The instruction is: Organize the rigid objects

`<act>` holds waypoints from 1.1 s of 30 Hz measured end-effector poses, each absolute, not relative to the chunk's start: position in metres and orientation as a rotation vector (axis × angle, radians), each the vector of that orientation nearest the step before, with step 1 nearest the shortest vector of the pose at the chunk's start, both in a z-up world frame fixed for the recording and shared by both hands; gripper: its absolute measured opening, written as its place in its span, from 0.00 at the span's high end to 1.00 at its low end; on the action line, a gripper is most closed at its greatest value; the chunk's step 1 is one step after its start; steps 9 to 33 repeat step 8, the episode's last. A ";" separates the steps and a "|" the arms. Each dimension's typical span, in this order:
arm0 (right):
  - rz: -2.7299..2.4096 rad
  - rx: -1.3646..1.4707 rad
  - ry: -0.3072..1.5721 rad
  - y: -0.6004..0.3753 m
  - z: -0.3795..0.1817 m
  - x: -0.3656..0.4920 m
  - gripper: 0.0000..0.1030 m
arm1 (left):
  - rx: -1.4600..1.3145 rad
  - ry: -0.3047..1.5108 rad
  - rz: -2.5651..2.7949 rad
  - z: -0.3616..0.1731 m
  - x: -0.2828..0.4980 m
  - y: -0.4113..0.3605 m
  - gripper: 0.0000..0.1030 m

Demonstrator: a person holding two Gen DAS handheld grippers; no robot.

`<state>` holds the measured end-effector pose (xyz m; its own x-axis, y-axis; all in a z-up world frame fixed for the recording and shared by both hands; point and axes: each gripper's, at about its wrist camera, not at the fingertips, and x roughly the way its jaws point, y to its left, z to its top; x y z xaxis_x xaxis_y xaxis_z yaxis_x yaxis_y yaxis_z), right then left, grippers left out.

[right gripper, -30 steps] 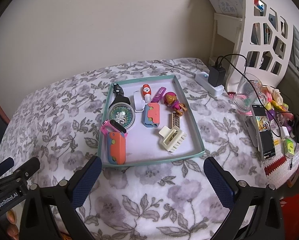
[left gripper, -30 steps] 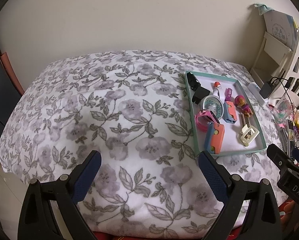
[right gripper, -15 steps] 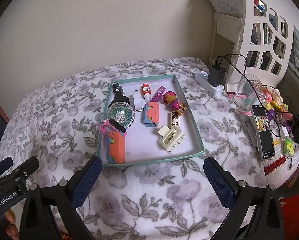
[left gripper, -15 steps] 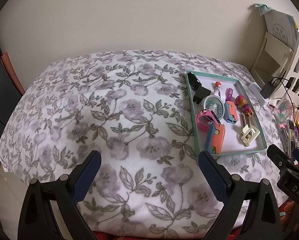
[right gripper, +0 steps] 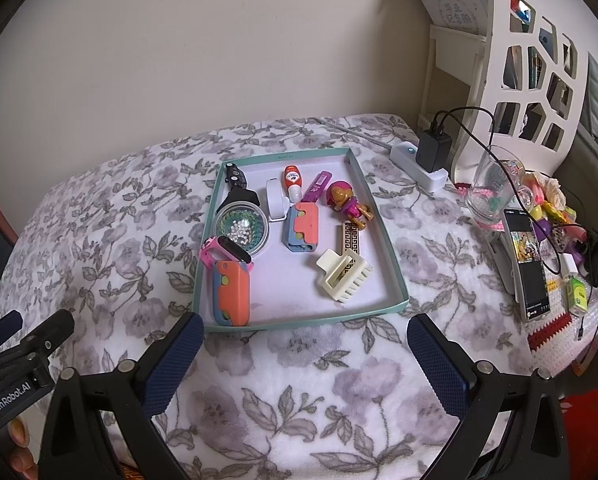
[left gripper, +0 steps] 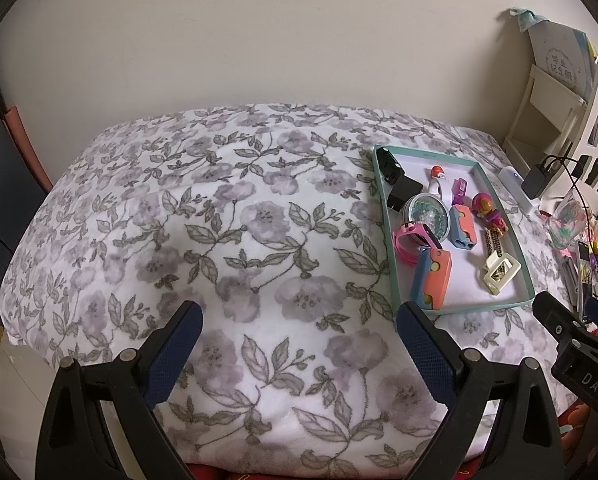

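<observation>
Both tongs wide and empty: left gripper (left gripper: 299, 344) hangs over bare floral blanket (left gripper: 219, 240), right gripper (right gripper: 305, 346) sits just near of the teal tray (right gripper: 383, 312), likely lined up for a pick. All rigid items sit grouped inside it: cream hair clip (right gripper: 345, 274) near-right, orange-blue case (right gripper: 231, 294) near-left, so reach looks unobstructed.

Plain cream wall (right gripper: 179, 60) running behind. Floral blanket (left gripper: 219, 240) covering the table. White cut-out shelf (right gripper: 539, 80) standing at right, charger (right gripper: 433, 148) plugged in beside it. Soft, even light.
</observation>
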<state>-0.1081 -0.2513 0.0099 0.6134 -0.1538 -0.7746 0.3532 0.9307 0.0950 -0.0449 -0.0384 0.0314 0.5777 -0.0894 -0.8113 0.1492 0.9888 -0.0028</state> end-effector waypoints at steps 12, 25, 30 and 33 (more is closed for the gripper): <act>-0.296 0.249 0.864 -0.251 0.011 -0.107 0.00 | 0.067 0.926 -0.118 0.034 -0.047 -0.039 0.05; -0.296 0.249 0.864 -0.251 0.011 -0.107 0.00 | 0.067 0.926 -0.118 0.034 -0.047 -0.039 0.05; -0.296 0.249 0.864 -0.251 0.011 -0.107 0.00 | 0.067 0.926 -0.118 0.034 -0.047 -0.039 0.05; -0.296 0.249 0.864 -0.251 0.011 -0.107 0.00 | 0.067 0.926 -0.118 0.034 -0.047 -0.039 0.05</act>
